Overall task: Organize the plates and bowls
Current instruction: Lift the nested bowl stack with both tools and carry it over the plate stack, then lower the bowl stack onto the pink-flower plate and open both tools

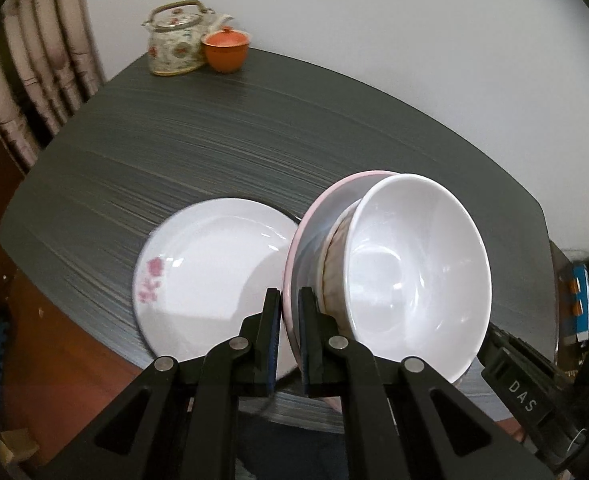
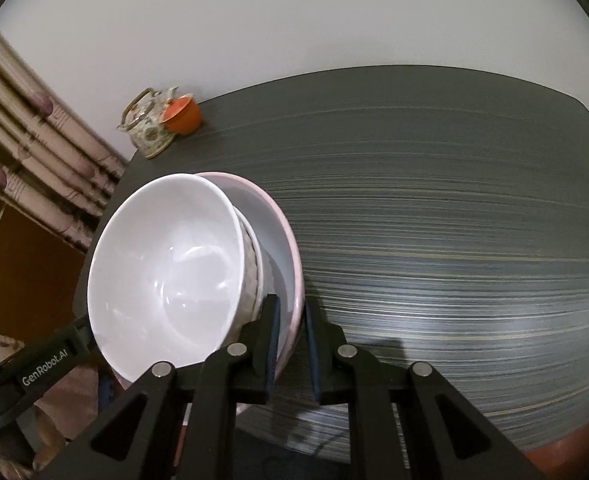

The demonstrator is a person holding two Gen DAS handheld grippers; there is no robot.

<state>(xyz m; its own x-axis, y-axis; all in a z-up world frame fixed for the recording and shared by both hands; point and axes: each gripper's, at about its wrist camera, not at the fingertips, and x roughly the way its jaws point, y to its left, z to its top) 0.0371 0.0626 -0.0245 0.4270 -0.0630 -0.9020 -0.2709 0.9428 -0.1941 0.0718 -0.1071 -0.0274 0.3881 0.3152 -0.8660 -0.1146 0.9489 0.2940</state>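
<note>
A pink plate (image 1: pixel 314 232) carries a white bowl (image 1: pixel 418 272) nested in a patterned bowl (image 1: pixel 334 264). My left gripper (image 1: pixel 290 312) is shut on the plate's left rim. My right gripper (image 2: pixel 292 320) is shut on its right rim (image 2: pixel 290 280); the white bowl (image 2: pixel 166 268) shows there too. The stack is held above the dark table (image 1: pixel 214 136). A white plate with a pink flower (image 1: pixel 214 276) lies on the table just left of and below the stack.
A floral teapot (image 1: pixel 176 40) and an orange lidded cup (image 1: pixel 226 50) stand at the table's far left corner by the wall. A curtain (image 1: pixel 26 80) hangs to the left. The table's right part (image 2: pixel 454 240) stretches wide in the right wrist view.
</note>
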